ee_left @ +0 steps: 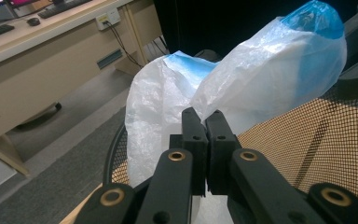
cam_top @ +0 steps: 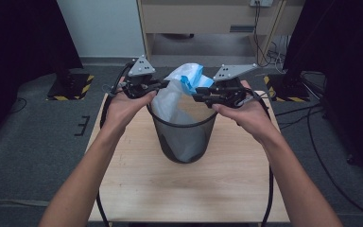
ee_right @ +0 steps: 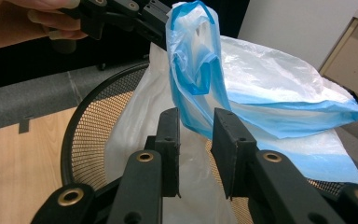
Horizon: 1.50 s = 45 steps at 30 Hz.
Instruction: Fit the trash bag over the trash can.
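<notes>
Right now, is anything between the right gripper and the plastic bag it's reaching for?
No. The blue-edged strip of the plastic bag already hangs between the right gripper's open jaws, above the mesh bin, with nothing visible in the gap.

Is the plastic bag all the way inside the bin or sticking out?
Sticking out. The plastic bag bunches up above the rim of the mesh bin, with its lower part inside.

High view: fixed overhead on the person's side, looking forward and down at the table [cam_top: 137,194]. Gripper views ride each tool, looking close along the jaws. All three share the mesh bin [cam_top: 184,137] [ee_left: 307,140] [ee_right: 88,135] and plastic bag [cam_top: 179,87] [ee_left: 261,70] [ee_right: 270,93].
</notes>
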Motion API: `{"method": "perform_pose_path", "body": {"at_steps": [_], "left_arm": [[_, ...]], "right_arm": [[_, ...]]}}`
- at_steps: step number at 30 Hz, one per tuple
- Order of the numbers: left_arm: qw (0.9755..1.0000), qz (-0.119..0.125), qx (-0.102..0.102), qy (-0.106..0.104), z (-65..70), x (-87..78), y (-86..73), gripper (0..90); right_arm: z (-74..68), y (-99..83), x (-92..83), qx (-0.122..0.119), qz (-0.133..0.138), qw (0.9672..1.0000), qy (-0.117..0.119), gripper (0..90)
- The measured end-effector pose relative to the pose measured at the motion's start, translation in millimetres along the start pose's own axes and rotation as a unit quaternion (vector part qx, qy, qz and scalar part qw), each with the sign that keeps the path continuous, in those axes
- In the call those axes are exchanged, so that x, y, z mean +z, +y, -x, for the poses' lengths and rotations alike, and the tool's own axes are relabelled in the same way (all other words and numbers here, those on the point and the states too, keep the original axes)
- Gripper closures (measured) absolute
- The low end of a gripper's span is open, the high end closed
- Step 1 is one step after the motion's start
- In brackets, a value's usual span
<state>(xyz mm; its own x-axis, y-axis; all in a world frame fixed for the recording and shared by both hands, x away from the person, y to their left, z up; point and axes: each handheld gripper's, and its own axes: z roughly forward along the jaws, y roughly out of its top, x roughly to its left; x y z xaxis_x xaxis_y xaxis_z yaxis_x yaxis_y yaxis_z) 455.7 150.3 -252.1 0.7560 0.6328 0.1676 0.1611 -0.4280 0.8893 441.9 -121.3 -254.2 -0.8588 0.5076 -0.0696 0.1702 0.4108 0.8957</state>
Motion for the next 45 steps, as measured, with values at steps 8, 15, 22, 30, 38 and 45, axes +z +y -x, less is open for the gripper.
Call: {"method": "perform_pose_path", "body": {"at_steps": [8,15,22,30,38,45], "left_arm": [[0.9999,0.005,0.009,-0.01,4.4,-1.9,1.4,88.4],[0.9994,-0.008,0.031,-0.016,8.9,-2.9,-0.8,87.6],[0.9984,-0.013,0.055,-0.004,11.8,-7.8,-1.1,50.6],[0.997,-0.021,0.075,0.003,11.7,-0.9,5.7,60.3],[0.9996,-0.006,0.027,0.006,2.7,-6.5,1.7,88.1],[0.9998,-0.008,0.018,0.007,-0.9,-10.8,-1.3,87.6]], "right_arm": [[1.7,2.8,12.8,-0.001,-0.004,1.0,-0.007,71.1],[0.2,9.0,17.4,-0.001,0.011,0.9999,-0.001,89.4],[-1.3,12.5,16.9,0.005,0.007,1.0,0.002,90.0],[-3.8,13.4,20.4,0.004,0.002,1.0,0.004,90.0],[2.8,9.1,9.7,0.012,0.005,0.9997,-0.019,90.0],[11.0,3.2,3.1,0.016,0.003,0.9994,-0.031,90.0]]}}
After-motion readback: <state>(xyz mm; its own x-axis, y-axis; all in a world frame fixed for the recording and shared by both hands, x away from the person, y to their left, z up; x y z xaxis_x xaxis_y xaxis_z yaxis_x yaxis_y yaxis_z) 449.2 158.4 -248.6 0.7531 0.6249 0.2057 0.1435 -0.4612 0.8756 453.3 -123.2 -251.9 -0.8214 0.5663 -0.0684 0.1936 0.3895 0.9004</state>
